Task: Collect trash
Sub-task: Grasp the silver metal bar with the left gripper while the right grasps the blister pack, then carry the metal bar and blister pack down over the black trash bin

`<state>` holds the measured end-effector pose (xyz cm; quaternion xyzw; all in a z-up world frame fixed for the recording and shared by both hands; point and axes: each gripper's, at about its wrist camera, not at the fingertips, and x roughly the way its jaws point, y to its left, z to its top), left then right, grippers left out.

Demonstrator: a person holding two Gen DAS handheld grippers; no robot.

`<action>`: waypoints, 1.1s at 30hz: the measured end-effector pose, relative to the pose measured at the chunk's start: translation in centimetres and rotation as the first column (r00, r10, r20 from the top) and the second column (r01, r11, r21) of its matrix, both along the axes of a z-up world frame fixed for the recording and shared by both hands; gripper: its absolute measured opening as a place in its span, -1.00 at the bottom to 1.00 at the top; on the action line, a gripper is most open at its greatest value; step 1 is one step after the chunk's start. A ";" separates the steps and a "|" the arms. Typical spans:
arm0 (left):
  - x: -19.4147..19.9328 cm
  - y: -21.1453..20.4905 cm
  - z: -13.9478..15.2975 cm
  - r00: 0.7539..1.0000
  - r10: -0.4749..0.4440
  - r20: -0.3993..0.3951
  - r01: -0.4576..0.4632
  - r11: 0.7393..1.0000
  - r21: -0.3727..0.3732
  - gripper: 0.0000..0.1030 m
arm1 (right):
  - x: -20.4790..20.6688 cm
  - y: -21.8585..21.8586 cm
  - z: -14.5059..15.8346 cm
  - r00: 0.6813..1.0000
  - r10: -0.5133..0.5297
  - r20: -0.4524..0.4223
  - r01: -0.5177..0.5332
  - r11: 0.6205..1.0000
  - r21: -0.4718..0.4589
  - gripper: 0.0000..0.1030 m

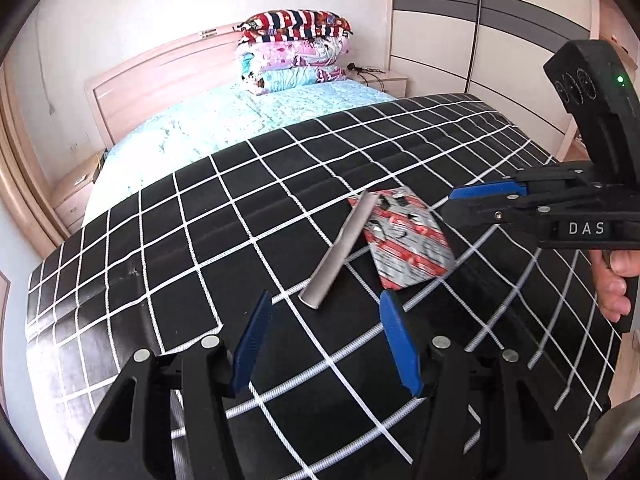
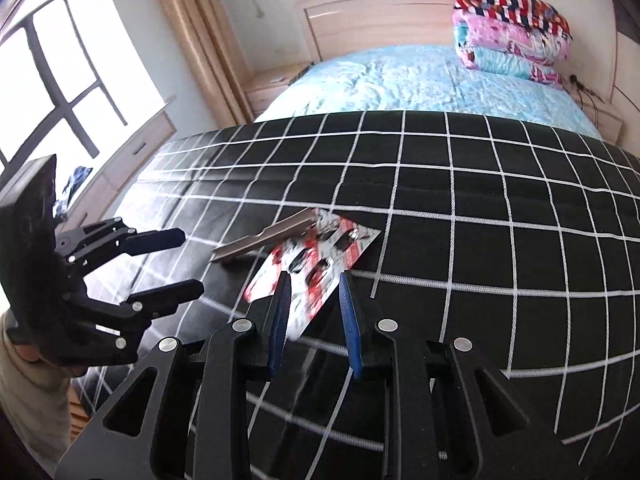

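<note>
wrist views, angled down, shared checked blanket (image 1: 160,240)

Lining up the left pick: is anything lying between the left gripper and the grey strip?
No. In the left wrist view only bare black checked cover lies between the open left gripper and the near end of the grey strip.

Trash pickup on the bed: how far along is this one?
Nothing looks collected yet. The grey strip and the red-and-silver wrapper lie on the black checked blanket, the strip overlapping the wrapper's edge. Both tools are empty: the left tool open before the strip, the right tool narrowly open above the wrapper. Both pickups remain; no bin shows.
</note>
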<state>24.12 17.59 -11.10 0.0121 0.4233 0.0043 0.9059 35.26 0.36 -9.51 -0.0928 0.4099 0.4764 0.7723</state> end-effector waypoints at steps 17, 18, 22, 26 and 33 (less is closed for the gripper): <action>2.5 0.5 -1.9 0.998 -0.065 -0.015 0.065 0.998 -0.026 -0.64 | 2.0 0.9 -2.3 0.994 -0.056 -0.096 0.055 0.998 -0.006 -0.73; 2.5 0.4 -1.9 0.997 -0.070 -0.014 0.069 0.997 -0.027 -0.76 | 2.1 0.8 -2.3 0.993 -0.059 -0.099 0.059 0.998 -0.004 -0.75; 1.9 -0.2 -1.7 0.998 -0.069 -0.014 0.069 0.997 -0.021 -0.76 | 1.9 0.6 -2.2 0.993 -0.061 -0.106 0.062 0.998 0.006 -0.79; 0.8 -0.6 -0.9 0.998 -0.059 0.000 0.059 0.998 -0.016 -0.76 | 1.7 0.2 -1.7 0.993 -0.064 -0.099 0.065 0.998 0.012 -0.80; -1.6 -1.6 0.9 0.999 -0.045 0.028 0.046 0.999 -0.023 -0.76 | 0.1 -1.4 -0.7 0.995 -0.050 -0.087 0.052 0.998 0.030 -0.80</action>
